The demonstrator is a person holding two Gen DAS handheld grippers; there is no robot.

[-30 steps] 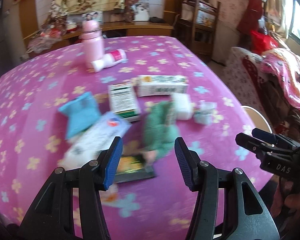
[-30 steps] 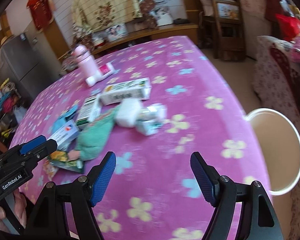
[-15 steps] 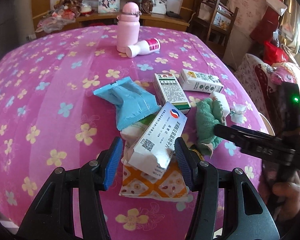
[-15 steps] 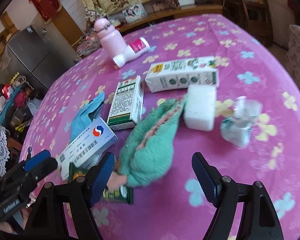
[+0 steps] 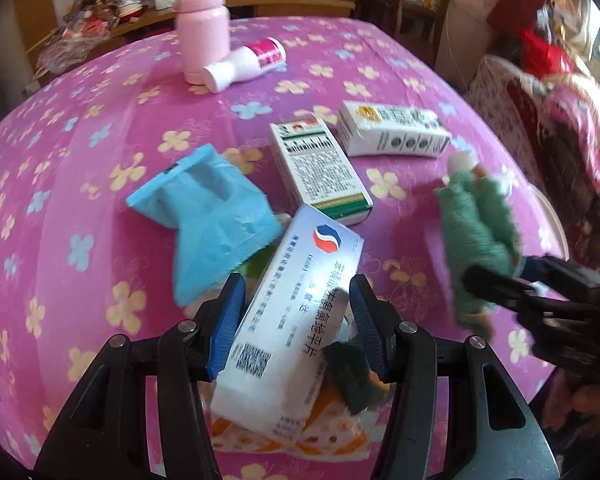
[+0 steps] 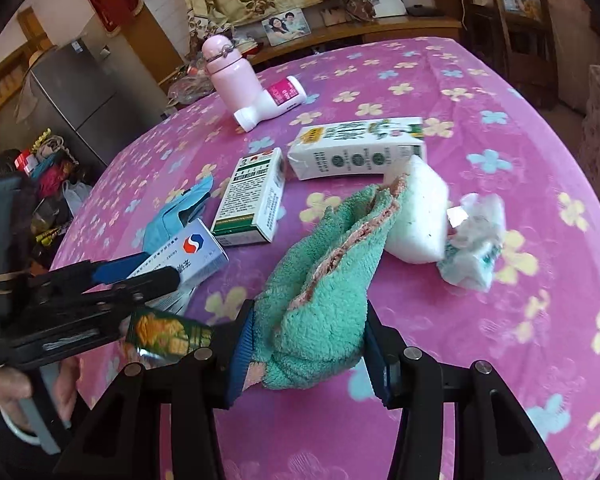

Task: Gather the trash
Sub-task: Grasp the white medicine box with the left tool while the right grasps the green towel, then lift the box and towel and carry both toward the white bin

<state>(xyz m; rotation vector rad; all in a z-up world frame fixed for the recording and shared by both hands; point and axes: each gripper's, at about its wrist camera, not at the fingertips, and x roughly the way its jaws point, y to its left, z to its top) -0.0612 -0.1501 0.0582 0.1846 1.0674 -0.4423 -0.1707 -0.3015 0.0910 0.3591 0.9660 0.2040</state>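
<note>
My left gripper [image 5: 296,322] has its jaws around a silver-white medicine box [image 5: 296,312], which lies on a snack wrapper [image 5: 300,436]. In the right wrist view the left gripper [image 6: 140,276] is closed on that box [image 6: 192,252]. My right gripper [image 6: 306,356] is shut on the near end of a green towel [image 6: 332,276]; the towel also shows in the left wrist view [image 5: 476,220]. A blue pouch [image 5: 208,212], a green-white box [image 5: 320,164], a milk carton [image 5: 392,132], a white sponge [image 6: 416,208] and crumpled paper [image 6: 476,236] lie on the pink flowered tablecloth [image 6: 500,340].
A pink flask [image 5: 202,24] stands at the far side with a white bottle [image 5: 248,64] lying beside it. A green snack packet [image 6: 168,334] lies near the left gripper. A white bin rim [image 5: 552,216] shows past the table's right edge. Chairs and shelves stand behind.
Both grippers moved forward and down onto the pile. The left jaws closed in around the medicine box. The right jaws closed on the green towel's end.
</note>
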